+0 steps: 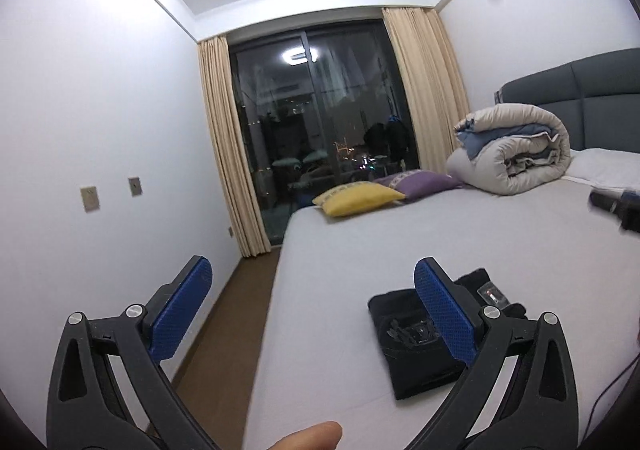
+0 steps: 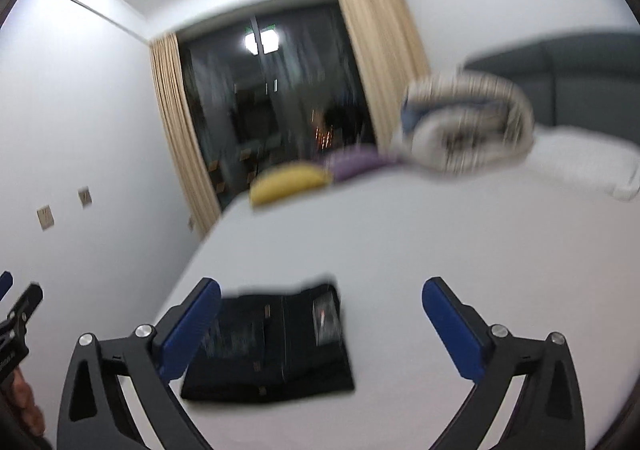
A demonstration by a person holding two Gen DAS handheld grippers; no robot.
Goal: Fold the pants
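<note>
1. Bedroom walls in white frame a dark window [image 1: 316, 109] with beige curtains [image 1: 228, 137], and a bed [image 1: 500, 242] under a pale sheet fills the right side
2. Far across the sheet sit a yellow pillow [image 1: 356, 198], a purple pillow [image 1: 422, 182] and a rolled duvet [image 1: 516, 149] against the grey headboard [image 1: 580, 85]
3. Black pants [image 2: 276, 346] lie folded into a compact rectangle flat on the sheet near the bed's close edge, with shiny tags on top
4. Left gripper [image 1: 316, 314] hangs above the bed edge, jaws wide apart and empty; the pants lie beyond and partly behind its right finger, not between the pads
5. Right gripper [image 2: 320, 326] is raised over the sheet, jaws spread wide with nothing held; the pants lie below the gap, toward its left finger, in a blurred view
</note>
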